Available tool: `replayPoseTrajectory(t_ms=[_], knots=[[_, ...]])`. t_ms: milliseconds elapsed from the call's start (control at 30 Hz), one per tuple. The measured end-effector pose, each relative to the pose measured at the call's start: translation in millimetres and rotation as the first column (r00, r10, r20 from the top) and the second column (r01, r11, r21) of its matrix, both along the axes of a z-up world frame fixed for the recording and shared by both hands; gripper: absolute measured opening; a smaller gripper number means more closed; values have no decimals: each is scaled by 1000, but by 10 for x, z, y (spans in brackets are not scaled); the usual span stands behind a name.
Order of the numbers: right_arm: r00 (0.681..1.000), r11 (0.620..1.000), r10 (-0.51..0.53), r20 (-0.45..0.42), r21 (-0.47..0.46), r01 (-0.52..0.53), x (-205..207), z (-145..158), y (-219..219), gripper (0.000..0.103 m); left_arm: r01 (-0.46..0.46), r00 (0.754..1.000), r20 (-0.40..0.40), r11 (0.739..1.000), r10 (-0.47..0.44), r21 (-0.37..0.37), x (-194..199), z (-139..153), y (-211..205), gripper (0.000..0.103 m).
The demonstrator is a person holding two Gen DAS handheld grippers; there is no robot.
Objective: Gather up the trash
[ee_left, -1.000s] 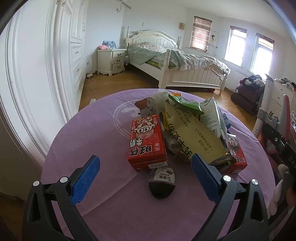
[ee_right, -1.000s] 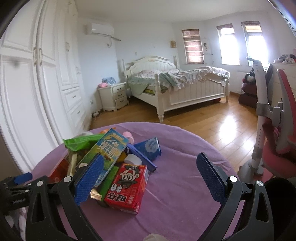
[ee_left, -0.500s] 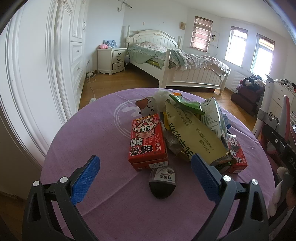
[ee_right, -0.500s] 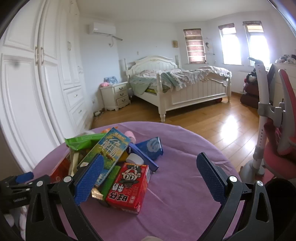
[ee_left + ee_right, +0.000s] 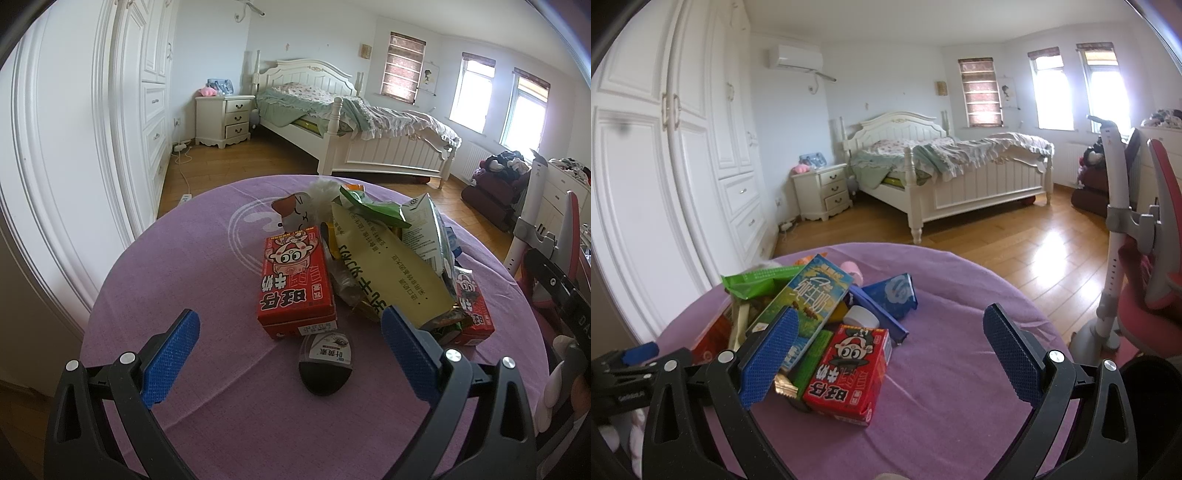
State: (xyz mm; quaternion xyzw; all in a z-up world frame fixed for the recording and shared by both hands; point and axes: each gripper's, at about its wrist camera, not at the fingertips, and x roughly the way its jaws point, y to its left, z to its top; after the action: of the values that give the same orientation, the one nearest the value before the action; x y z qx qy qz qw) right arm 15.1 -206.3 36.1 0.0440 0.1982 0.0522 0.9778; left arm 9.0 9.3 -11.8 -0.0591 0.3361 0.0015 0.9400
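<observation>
Two grippers hover above a round table (image 5: 177, 280) covered in purple cloth, with a heap of trash piled near its middle. Left gripper (image 5: 291, 345): jaws spread wide, nothing between the blue pads (image 5: 170, 356); it hangs over the near edge of the table, short of the heap. Right gripper (image 5: 886, 349): jaws likewise spread wide and empty, over the table beside the heap, left pad in front of the pile in its own view.

Heap, left wrist view: a red milk carton (image 5: 295, 282) with a cartoon face lies flat at the near side. Just in front of it sits a small dark oval packet (image 5: 327, 360) with a white label, apart from the rest. A yellow snack bag (image 5: 384, 266) leans over the pile to the right of the carton; a green wrapper (image 5: 373, 210) lies on top behind it; a second red carton (image 5: 471, 304) lies at the right edge, partly under the bag.

Right wrist view: second red carton (image 5: 849, 365) nearest, a blue-green drink carton (image 5: 812, 295) tilted over the pile, a blue packet (image 5: 895, 295) behind, green wrapper (image 5: 757, 282) at left.

Background: white bed (image 5: 354, 122), nightstand (image 5: 225, 118), wardrobe (image 5: 665, 166).
</observation>
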Motion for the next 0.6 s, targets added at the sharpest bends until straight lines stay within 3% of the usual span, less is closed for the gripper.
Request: replayPoseTrajectory(t_ms=[233, 500, 600], knots=[[1000, 1000, -1, -6, 1, 1, 4, -1, -8, 99, -8, 1000, -3, 1000, 8, -12, 3, -4, 31, 98], [999, 1000, 13, -40, 17, -13, 71, -32, -5, 99, -25, 999, -30, 993, 22, -116, 40, -51, 208, 98], [999, 999, 15, -47, 32, -14, 64, -37, -49, 99, -23, 999, -40, 992, 19, -122, 48, -64, 198, 98]])
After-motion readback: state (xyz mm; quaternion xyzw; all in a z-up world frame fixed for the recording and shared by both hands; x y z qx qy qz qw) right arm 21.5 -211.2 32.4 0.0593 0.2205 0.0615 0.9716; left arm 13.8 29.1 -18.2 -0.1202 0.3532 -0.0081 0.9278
